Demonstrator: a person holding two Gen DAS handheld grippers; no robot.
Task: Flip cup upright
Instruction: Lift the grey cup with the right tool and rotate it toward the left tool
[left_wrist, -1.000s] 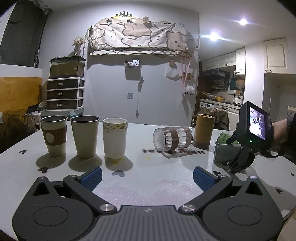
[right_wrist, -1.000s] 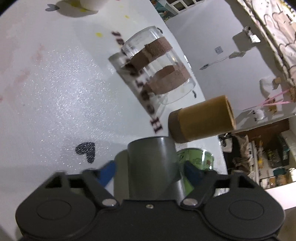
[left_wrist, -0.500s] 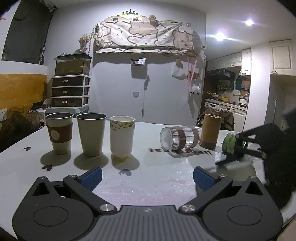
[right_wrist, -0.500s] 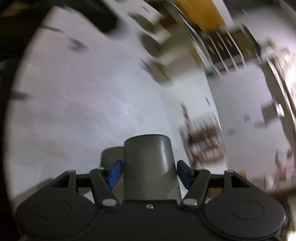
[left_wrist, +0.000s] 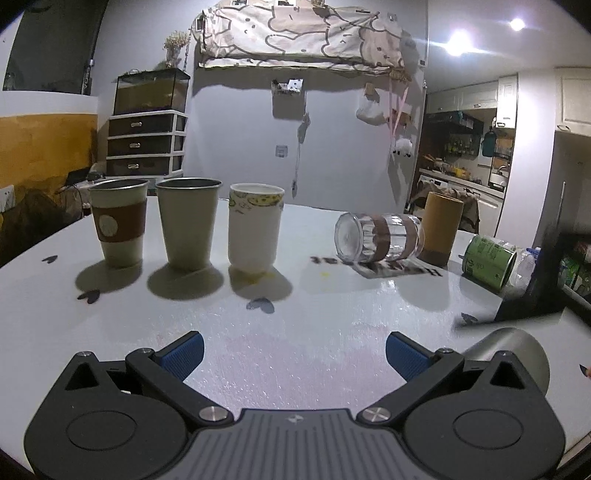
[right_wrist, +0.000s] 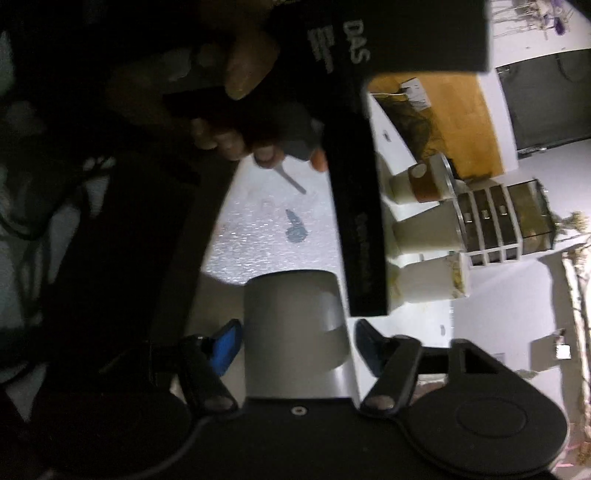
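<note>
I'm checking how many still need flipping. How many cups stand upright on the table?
3 stand open-end up in a row at left: sleeved cup, metal cup, white paper cup. The brown cup behind the lying glass seems inverted.

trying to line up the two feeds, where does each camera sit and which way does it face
Left wrist: sits on the left tongs, low over the white table, facing level across it at three upright cups and a glass lying on its side; both blue fingertips show, open and empty.
Right wrist: sits on the right tongs, rolled sideways, looking along the grey cup between its fingertips; the person's hand shows above.
Shared: the grey cup, the table, and the paper cup.
</note>
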